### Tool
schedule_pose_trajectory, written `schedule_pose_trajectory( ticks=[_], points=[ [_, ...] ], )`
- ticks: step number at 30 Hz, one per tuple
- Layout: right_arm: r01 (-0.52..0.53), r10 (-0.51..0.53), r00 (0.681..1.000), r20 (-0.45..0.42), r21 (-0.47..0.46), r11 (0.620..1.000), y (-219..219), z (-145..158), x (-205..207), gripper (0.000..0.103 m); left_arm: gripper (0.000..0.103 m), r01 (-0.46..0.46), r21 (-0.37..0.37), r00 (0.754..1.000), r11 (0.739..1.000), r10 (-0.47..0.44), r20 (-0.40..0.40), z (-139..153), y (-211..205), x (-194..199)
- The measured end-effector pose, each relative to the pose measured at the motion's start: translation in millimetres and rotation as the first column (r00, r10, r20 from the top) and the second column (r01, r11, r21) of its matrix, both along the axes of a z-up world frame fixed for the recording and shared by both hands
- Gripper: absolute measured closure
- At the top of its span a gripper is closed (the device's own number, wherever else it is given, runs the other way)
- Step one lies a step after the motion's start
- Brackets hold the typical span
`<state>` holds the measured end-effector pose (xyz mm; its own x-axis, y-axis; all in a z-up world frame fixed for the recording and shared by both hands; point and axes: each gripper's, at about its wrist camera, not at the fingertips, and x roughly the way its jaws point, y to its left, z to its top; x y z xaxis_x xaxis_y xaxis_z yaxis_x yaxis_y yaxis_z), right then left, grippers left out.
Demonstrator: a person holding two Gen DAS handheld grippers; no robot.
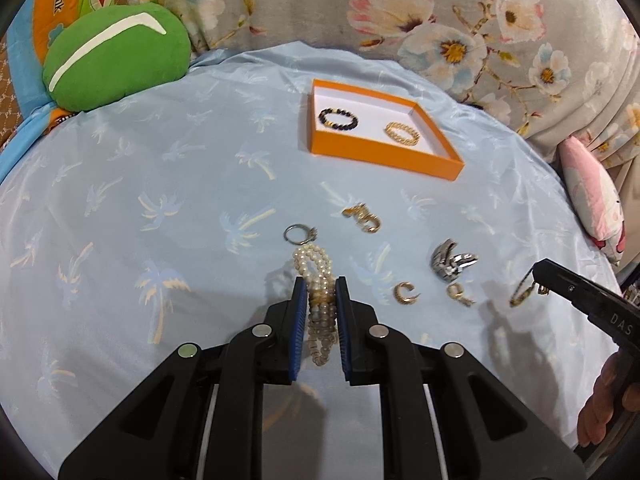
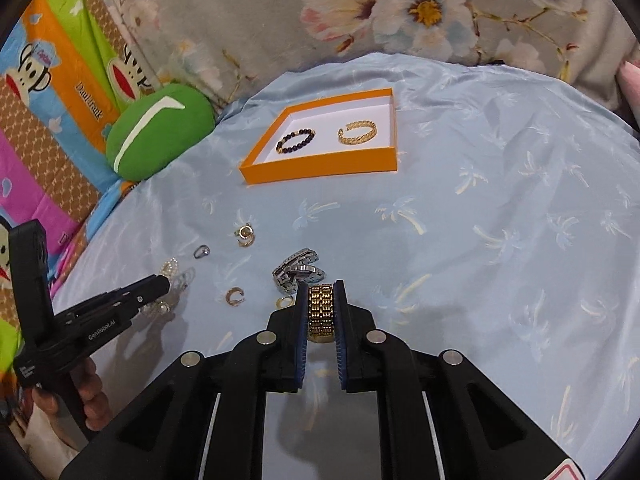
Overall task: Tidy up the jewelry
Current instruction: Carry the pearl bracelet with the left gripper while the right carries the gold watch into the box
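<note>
A: Pearls up! Left gripper (image 1: 321, 286) clamped on a multi-strand white pearl bracelet (image 1: 318, 300), blue pads pressing both sides, loops dangling above the pale blue palm-print sheet (image 1: 160, 200).

B: Same on the other side. Right gripper (image 2: 321, 290) squeezed shut around a wide gold beaded band (image 2: 321, 314), held clear of the sheet.

A: Shallow orange cardboard tray with white floor (image 1: 384, 156) sitting toward the far edge of the sheet. Inside: black bead bracelet (image 1: 338, 119) at its left, gold chain-link cuff (image 1: 402, 133) at its right, well apart.

B: Loose on the sheet between tray and grippers: thin silver ring (image 1: 300, 233), gold ear-cuff cluster (image 1: 363, 218), crumpled silver watch (image 1: 452, 262), gold C-shaped hoop (image 1: 406, 292), another small gold hoop (image 1: 460, 294) just beside the watch.

A: Green plush cushion with a white stripe (image 1: 116, 56) at the far left corner, flowered grey fabric (image 1: 440, 8) behind.
</note>
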<state>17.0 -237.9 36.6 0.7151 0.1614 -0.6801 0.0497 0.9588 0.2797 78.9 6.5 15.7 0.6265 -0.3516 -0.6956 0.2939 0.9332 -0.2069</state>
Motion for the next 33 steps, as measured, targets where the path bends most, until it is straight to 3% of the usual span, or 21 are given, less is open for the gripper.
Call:
schedule_pose_trajectory(
  ticks=[8,17,24,33],
  points=[
    [0.063,-0.062,0.996,0.067,-0.003,0.998,-3.3,33.2,11.2,0.092,0.089,0.045,-0.049,0.996,0.998,-0.041,0.073,46.1,-11.0,4.9],
    [0.07,-0.065,0.986,0.151,-0.029,0.997,-11.0,62.5,87.4,0.092,0.089,0.06,-0.032,0.981,0.998,-0.053,0.186,88.6,-40.4,68.9],
    [0.083,-0.074,0.98,0.184,-0.043,0.996,-18.3,60.5,149.4,0.092,0.089,0.067,-0.027,0.975,0.997,-0.06,0.214,90.7,-69.3,126.1],
    [0.077,-0.073,0.986,0.153,-0.023,0.997,-23.1,26.7,203.6,0.092,0.089,0.093,-0.017,0.983,0.995,-0.09,0.157,60.0,-103.7,178.2]
  ],
)
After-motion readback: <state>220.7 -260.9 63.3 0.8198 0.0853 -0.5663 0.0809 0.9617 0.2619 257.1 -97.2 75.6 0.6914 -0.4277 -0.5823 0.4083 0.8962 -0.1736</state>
